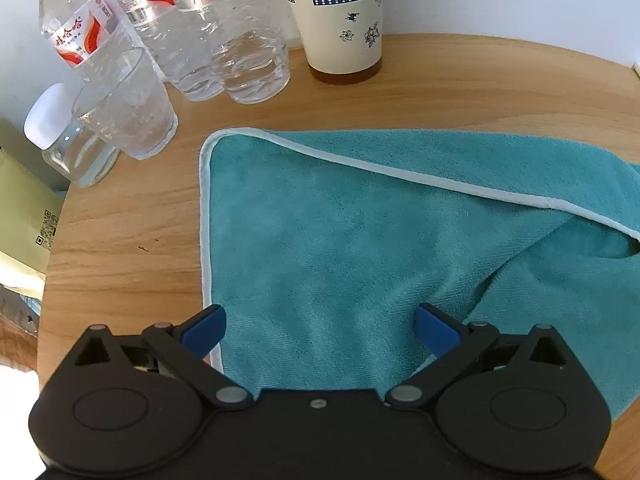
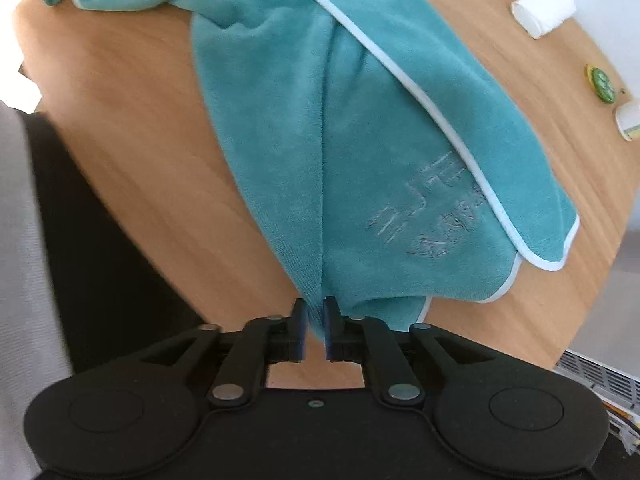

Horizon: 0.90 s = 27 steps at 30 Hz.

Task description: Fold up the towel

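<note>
Right gripper [image 2: 314, 330] pinched on teal towel [image 2: 340, 152] fold; embroidery blurred, unreadable. Left gripper [image 1: 320, 330] spread wide over towel [image 1: 320, 248]; far corner cut off.

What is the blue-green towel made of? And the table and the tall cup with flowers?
The towel looks like soft fuzzy microfibre or terry cloth: matte teal nap, pale stitched edging. The table looks like smooth wood or wood-look laminate, given its light brown grain lines; which one is unclear. The cup seems to be paper: cream, matte, with printed blue flowers and bands.
</note>
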{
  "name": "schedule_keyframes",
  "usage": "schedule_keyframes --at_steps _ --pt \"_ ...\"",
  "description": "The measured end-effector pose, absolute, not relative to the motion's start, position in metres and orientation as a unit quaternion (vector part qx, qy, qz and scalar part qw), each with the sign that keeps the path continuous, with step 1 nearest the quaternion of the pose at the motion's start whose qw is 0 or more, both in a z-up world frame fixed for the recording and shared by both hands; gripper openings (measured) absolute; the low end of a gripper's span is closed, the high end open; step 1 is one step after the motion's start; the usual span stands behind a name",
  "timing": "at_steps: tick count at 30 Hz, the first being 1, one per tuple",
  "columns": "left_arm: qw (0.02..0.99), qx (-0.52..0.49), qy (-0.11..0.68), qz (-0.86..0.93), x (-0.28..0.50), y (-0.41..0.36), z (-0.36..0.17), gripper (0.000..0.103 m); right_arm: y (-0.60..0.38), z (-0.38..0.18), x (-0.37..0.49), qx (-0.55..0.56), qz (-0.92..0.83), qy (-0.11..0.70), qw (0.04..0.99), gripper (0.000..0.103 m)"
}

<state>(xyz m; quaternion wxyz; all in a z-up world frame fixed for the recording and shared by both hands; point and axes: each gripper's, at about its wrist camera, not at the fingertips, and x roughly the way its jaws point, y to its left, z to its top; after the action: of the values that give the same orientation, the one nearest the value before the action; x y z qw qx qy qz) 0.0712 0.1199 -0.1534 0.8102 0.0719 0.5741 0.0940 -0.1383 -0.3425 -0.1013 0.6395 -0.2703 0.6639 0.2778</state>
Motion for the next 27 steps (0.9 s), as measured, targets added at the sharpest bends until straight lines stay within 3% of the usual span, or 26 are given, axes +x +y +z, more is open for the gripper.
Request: schedule_keyframes --at_steps 2,7,13,19,22,23,24,26,27 --pt "0.807 0.08 0.576 0.105 0.07 0.117 -0.148 0.103 -0.348 -0.08 -0.139 -0.273 0.274 0.637 0.666 0.042" --pt "0.821 0.057 0.563 0.08 0.053 0.104 -0.117 0.103 -0.393 -0.064 -0.112 -0.271 0.186 0.584 0.743 0.043" --pt "0.828 0.074 0.556 -0.024 0.036 0.037 -0.098 0.103 -0.389 -0.098 -0.089 -0.336 0.183 0.559 0.735 0.043" --pt "0.834 0.07 0.541 -0.081 0.055 -0.033 -0.112 0.103 -0.393 -0.111 -0.081 -0.375 0.211 0.542 0.722 0.042" --pt "0.833 0.009 0.55 -0.061 0.077 -0.04 -0.122 0.103 -0.403 -0.107 -0.074 -0.351 0.222 0.543 0.73 0.035" --pt "0.829 -0.017 0.556 -0.055 0.086 -0.04 -0.126 0.103 -0.405 -0.108 -0.069 -0.341 0.227 0.548 0.73 0.017" --pt "0.827 -0.027 0.559 -0.049 0.09 -0.039 -0.128 0.103 -0.408 -0.107 -0.066 -0.331 0.233 0.553 0.728 0.005" --pt "0.819 -0.047 0.571 -0.015 0.105 -0.037 -0.136 0.101 -0.413 -0.105 -0.061 -0.327 0.234 0.548 0.733 0.004" --pt "0.818 -0.056 0.573 -0.01 0.107 -0.036 -0.138 0.094 -0.416 -0.102 -0.058 -0.321 0.236 0.545 0.738 0.004"
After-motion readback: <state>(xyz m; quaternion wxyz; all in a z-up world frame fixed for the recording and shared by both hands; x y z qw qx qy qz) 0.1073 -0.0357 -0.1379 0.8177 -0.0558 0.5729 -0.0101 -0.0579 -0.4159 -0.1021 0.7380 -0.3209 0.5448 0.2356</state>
